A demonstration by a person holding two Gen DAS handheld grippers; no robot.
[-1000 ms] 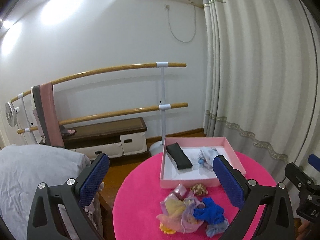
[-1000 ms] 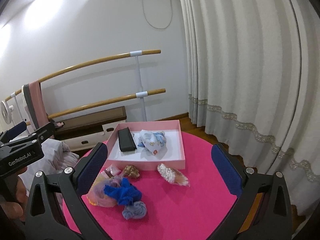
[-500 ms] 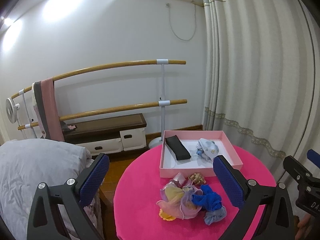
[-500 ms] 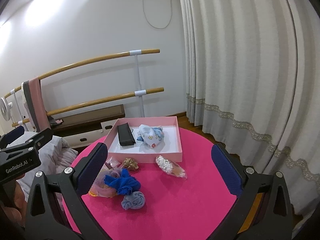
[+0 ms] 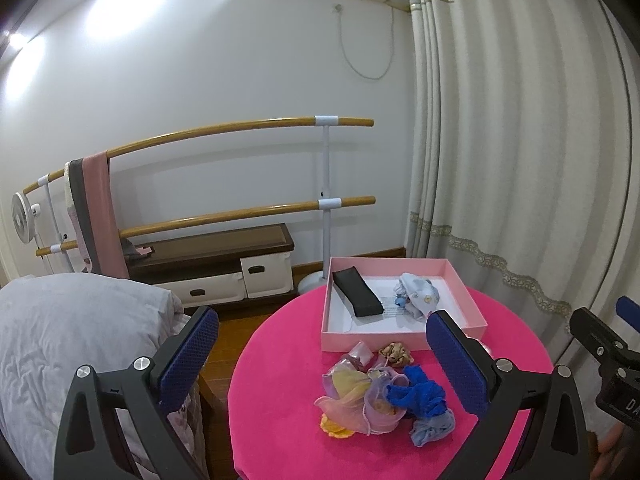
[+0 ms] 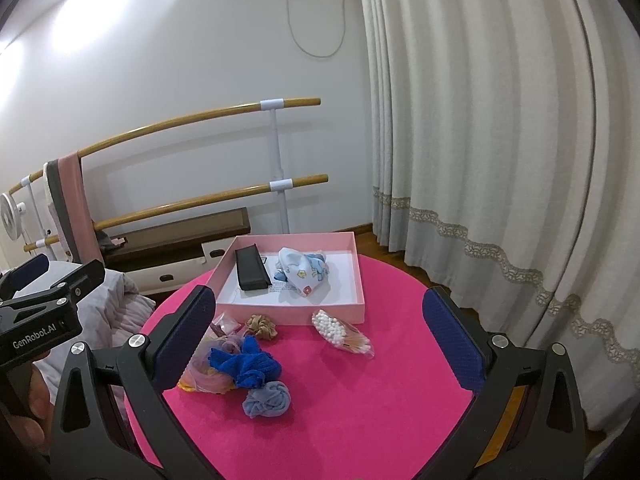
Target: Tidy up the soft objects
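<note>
A pink box (image 5: 476, 308) (image 6: 356, 264) stands at the far side of the round pink table (image 6: 360, 400). It holds a black band (image 5: 358, 294) (image 6: 250, 270) and a patterned white cloth (image 5: 418, 296) (image 6: 304, 270). In front of it lie a blue mesh cloth (image 5: 416, 394) (image 6: 244, 366), a sheer purple-yellow pouch (image 5: 360, 400) (image 6: 208, 372), a grey-blue scrunchie (image 5: 432, 428) (image 6: 266, 398), a tan scrunchie (image 5: 396, 354) (image 6: 262, 326) and a bag of cotton swabs (image 6: 342, 332). My left gripper (image 5: 324, 364) and right gripper (image 6: 320, 340) are open, empty, held above the near table.
A bed with grey bedding (image 5: 72, 328) stands left of the table. A ballet barre (image 5: 240, 128) with a pink cloth and a low bench (image 5: 216, 252) run along the back wall. Curtains (image 5: 520, 160) hang on the right.
Both grippers have pulled back and up from the table, so the box and the pile look farther away and lower. Nothing on the table has moved.
</note>
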